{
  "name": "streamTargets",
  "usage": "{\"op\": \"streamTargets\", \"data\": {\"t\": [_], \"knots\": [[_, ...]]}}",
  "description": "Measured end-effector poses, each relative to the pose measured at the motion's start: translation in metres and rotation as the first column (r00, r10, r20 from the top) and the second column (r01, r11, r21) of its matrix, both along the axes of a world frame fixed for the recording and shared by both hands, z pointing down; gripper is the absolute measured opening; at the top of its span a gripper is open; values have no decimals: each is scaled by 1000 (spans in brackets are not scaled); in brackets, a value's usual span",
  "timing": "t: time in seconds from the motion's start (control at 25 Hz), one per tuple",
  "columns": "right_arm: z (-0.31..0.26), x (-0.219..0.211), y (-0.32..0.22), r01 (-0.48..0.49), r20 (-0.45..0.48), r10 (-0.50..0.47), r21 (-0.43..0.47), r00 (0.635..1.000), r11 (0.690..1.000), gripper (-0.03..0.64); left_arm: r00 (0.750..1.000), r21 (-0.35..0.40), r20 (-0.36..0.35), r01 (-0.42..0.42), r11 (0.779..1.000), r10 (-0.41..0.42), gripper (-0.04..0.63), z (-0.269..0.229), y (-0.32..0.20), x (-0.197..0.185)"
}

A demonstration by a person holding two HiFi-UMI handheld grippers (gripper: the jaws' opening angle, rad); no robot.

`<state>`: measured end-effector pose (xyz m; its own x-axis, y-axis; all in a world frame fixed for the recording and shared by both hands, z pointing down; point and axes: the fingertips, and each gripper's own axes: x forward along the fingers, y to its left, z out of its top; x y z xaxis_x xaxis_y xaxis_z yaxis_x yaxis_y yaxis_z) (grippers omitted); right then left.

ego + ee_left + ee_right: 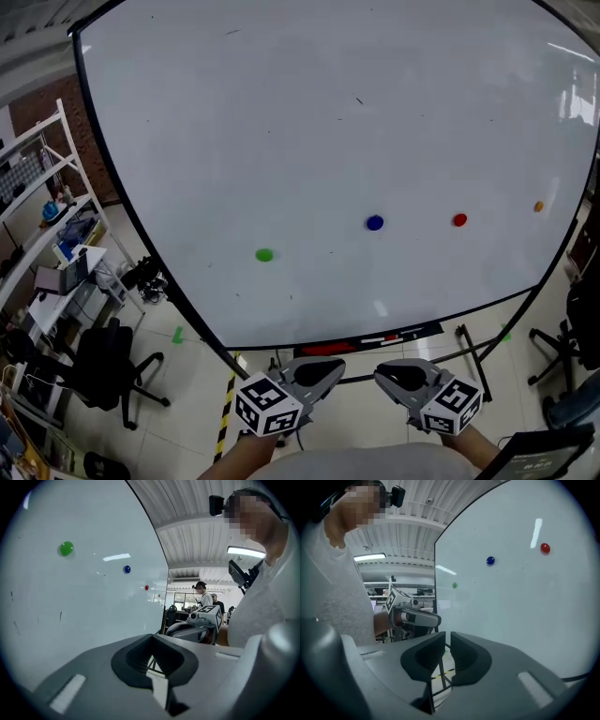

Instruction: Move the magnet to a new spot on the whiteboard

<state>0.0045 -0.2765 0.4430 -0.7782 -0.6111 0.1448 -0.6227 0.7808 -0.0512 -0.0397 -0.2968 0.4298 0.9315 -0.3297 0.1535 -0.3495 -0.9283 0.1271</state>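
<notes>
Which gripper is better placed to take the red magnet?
Right. The red magnet sits on the right of the whiteboard, above and right of the right gripper, whose jaws stand slightly apart and empty. The left gripper is further off, nearer the green magnet, jaws together.

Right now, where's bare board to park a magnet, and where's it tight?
Free: all the whiteboard above the magnet row; also the stretch between the green magnet and the blue magnet. Tighter: blue, red magnet and orange magnet sit in a line toward the right edge.
</notes>
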Motion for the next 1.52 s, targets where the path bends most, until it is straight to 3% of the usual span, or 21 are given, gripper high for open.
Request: {"op": "streamTargets", "data": {"t": [0.36, 0.56, 0.68, 0.76, 0.92, 1.04, 1.2, 1.52], "knots": [[-22, 10, -29, 44, -41, -40, 79, 998, 996, 38, 1000, 26, 6, -8, 1000, 8, -20, -10, -15, 18], [-58, 17, -54, 51, -211, 4, 257, 977, 965, 43, 1000, 27, 5, 16, 1000, -16, -20, -14, -19, 22], [-95, 22, -71, 36, -300, 102, 422, 948, 906, 55, 1000, 21, 15, 24, 999, -24, -20, -11, -15, 24], [-126, 21, -82, 30, -328, 182, 549, 927, 835, 71, 999, 11, 17, 32, 999, -32, -20, -8, -13, 24], [-164, 25, -108, 12, -416, 407, 710, 813, 704, 98, 999, 1, 18, 49, 999, -49, -20, -5, -12, 21], [-183, 23, -124, 3, -409, 503, 778, 762, 628, 106, 997, -2, 20, 68, 998, -68, -20, -4, -11, 15], [-192, 22, -139, -8, -397, 563, 813, 725, 583, 115, 996, -5, 24, 86, 996, -86, -20, -3, -9, 13], [-187, 18, -157, -8, -397, 602, 831, 693, 556, 129, 994, -2, 27, 110, 994, -110, -20, -3, -12, 0]]}}
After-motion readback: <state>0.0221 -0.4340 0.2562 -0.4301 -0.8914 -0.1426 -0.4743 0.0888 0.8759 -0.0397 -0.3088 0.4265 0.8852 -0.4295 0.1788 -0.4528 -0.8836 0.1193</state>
